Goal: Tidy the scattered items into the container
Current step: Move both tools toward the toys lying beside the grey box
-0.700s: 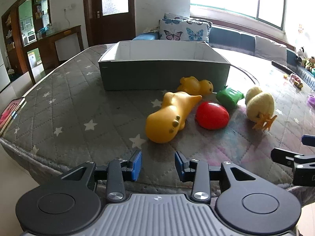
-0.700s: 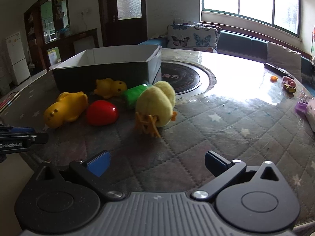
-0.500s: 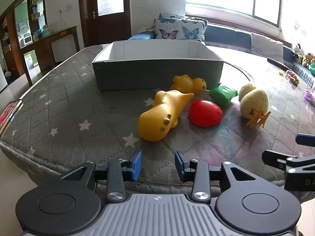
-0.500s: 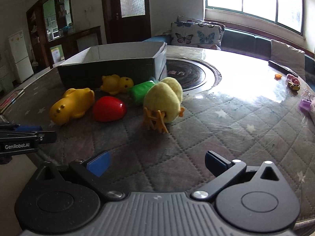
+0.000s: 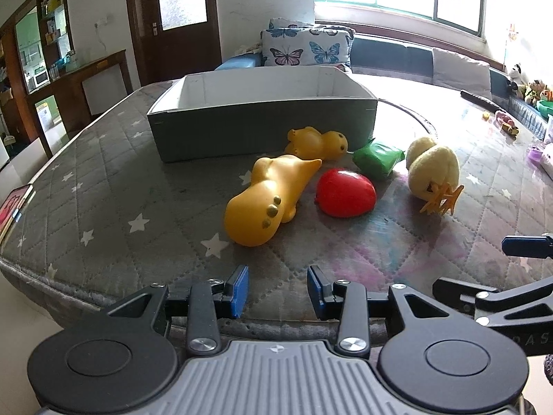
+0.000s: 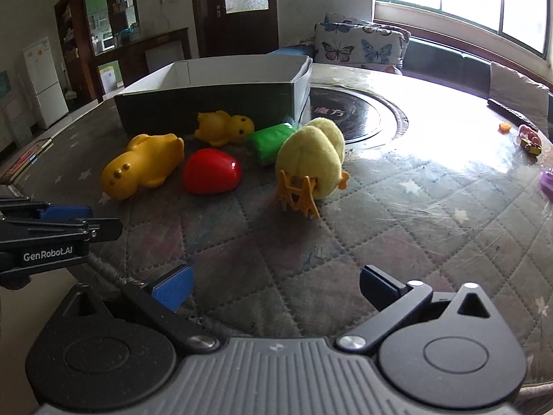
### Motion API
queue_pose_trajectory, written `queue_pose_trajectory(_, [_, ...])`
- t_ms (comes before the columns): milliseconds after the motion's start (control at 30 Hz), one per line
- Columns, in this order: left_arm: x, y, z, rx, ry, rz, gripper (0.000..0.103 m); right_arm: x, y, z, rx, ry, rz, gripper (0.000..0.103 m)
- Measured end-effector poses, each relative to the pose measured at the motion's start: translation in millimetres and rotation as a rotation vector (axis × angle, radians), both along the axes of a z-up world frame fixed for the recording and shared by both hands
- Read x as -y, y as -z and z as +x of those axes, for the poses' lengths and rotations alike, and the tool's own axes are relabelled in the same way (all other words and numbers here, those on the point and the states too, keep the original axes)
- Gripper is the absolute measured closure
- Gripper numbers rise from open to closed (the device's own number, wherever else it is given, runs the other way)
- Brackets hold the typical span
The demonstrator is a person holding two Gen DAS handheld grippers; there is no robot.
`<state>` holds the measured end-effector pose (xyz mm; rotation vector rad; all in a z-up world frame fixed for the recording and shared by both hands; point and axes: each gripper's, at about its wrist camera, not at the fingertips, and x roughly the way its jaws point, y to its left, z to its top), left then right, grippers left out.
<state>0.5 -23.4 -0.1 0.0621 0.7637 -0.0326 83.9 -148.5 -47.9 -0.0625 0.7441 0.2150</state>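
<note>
A grey open box (image 5: 262,121) stands on the quilted table, also in the right wrist view (image 6: 214,100). In front of it lie a large yellow toy (image 5: 269,200) (image 6: 143,166), a small yellow duck (image 5: 318,143) (image 6: 224,128), a red heart-shaped toy (image 5: 345,192) (image 6: 211,176), a green packet (image 5: 378,159) (image 6: 273,140) and a plush chick (image 5: 433,173) (image 6: 311,166). My left gripper (image 5: 278,290) is open and empty at the table's near edge, facing the large yellow toy. My right gripper (image 6: 276,288) is wide open and empty, facing the chick.
Small toys (image 6: 528,138) and a dark remote (image 5: 478,98) lie at the far right of the table. A round dark plate (image 6: 356,117) sits right of the box. A book (image 5: 12,204) lies off the table's left edge. A sofa with butterfly cushions (image 5: 307,46) is behind.
Both grippers have drawn back and risen slightly, so the toys sit a little lower and farther in view. Nothing was taken hold of.
</note>
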Motion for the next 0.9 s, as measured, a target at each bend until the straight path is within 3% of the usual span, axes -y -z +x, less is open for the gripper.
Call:
queue_pose_trajectory(533, [4.3, 2.4, 7.8, -0.022, 0.005, 0.001, 0.063, -101.2, 33.1, -89.9, 0.017, 0.047, -0.046, 0.0])
queue_pose_trajectory(733, [5.1, 3.4, 10.5, -0.031, 0.005, 0.002, 0.063, -80.3, 21.5, -56.5, 0.02, 0.056, -0.052, 0.0])
queue_pose_trajectory(900, [6.2, 4.9, 13.0, -0.042, 0.006, 0.005, 0.063, -95.3, 27.6, -74.2, 0.028, 0.075, -0.055, 0.0])
